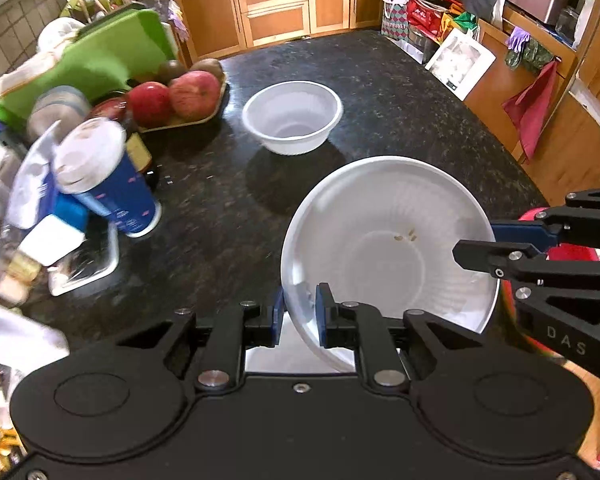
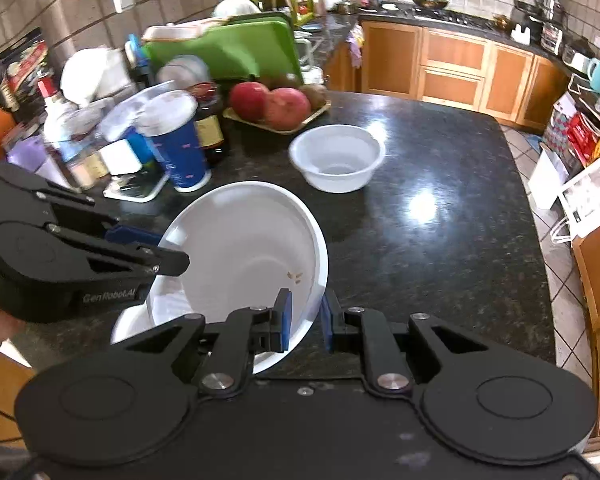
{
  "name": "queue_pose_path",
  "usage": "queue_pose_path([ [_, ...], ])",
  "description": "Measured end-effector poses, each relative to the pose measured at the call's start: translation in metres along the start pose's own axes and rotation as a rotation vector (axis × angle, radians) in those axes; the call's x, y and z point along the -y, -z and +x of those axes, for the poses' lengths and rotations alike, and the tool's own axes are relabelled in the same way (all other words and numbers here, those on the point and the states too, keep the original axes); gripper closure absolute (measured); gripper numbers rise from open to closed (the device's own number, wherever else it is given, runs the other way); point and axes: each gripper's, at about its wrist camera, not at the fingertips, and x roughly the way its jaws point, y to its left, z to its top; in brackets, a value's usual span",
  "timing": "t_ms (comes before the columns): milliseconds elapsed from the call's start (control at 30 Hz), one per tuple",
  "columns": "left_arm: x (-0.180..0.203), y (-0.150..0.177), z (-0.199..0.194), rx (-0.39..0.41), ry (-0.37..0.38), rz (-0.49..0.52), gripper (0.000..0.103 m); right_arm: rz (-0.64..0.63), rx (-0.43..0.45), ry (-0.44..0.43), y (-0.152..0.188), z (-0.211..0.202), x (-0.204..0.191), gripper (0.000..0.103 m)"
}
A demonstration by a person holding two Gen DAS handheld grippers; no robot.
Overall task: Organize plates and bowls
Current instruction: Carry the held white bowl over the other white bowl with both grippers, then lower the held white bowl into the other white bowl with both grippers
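While both grippers pinch opposite rims of large white bowl (image 1: pixel 388 240), held tilted above counter (image 1: pixel 400 92): left gripper (image 1: pixel 299 312), right gripper (image 2: pixel 305 318) clamped. Slip risk, thin rim probably flexes. Small bowl (image 1: pixel 293 116) ahead.

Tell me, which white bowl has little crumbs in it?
The large bowl gripped at its rim by both tongs; brownish specks dot its inside. The small bowl on the counter looks clean.
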Motion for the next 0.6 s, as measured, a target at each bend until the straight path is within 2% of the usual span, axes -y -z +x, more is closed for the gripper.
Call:
queue_pose_path([
  [267, -0.016, 0.033, -0.026, 0.015, -0.015, 0.027, 0.081, -0.015, -0.025, -0.018, 0.017, -0.013, -0.042, 0.085],
  [600, -0.028, 0.056, -0.011, -0.078, 0.024, 0.039, 0.08, 0.003, -0.1, -0.022, 0.029, 0.0, -0.06, 0.085],
])
